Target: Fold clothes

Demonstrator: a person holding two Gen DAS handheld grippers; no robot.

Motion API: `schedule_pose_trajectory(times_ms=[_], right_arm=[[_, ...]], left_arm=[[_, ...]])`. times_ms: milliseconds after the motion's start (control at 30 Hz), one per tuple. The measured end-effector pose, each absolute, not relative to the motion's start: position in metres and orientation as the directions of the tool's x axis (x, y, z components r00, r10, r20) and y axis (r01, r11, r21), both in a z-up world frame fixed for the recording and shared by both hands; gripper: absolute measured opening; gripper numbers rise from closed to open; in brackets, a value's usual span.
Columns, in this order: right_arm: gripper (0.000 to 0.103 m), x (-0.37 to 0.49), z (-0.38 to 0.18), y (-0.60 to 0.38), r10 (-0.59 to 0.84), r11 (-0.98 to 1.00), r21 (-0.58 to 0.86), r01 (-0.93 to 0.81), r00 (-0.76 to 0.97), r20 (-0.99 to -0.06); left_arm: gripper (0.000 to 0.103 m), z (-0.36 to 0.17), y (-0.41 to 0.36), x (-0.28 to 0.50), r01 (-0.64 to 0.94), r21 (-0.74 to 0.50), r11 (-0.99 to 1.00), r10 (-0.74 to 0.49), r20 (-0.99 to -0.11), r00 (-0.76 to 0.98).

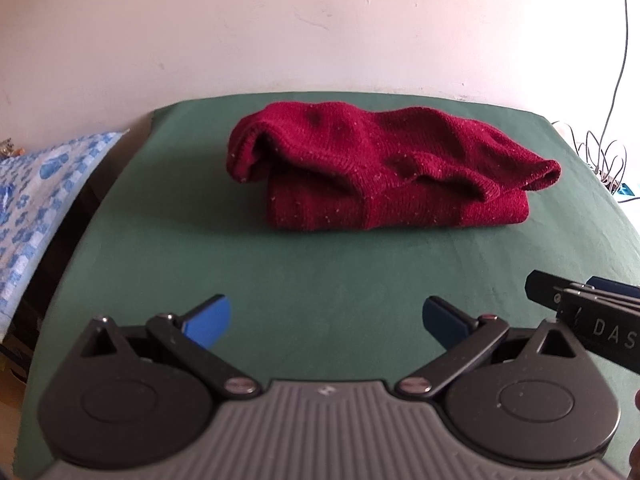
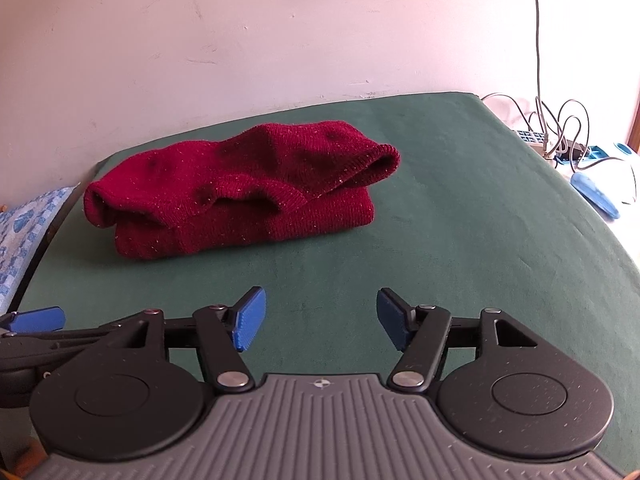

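Cables (image 2: 568,128) right view only | patterned cloth (image 1: 36,192) clearer left

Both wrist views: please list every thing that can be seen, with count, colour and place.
knitted sweater: one, dark red, folded, middle of the green surface.
green surface: one, dark green, under the sweater, against the wall.
patterned cloth: one, blue and white, left of the surface.
cables: several, grey, right of the surface.
blue plastic object: one, right edge, kind unclear.
wall: pale, behind.
left gripper: one, black, blue pads, open, empty.
right gripper: one, same colours, open, empty.
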State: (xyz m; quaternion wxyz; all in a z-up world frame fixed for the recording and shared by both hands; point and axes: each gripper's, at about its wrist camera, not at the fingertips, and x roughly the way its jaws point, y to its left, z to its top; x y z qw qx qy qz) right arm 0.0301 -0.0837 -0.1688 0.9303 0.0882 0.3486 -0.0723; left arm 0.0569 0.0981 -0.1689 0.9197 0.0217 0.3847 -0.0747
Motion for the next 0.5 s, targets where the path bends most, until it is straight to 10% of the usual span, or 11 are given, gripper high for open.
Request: schedule_pose_trajectory(times_ms=[500], right_arm=[[0.067, 0.0273, -0.1681, -0.0800, -0.074, 0.973, 0.119, 0.198, 0.754, -0.653]], left_arm=[[0.102, -0.1639, 0.0999, 0.0534, 0.132, -0.002, 0.991, -0.097, -0.687, 0.720]])
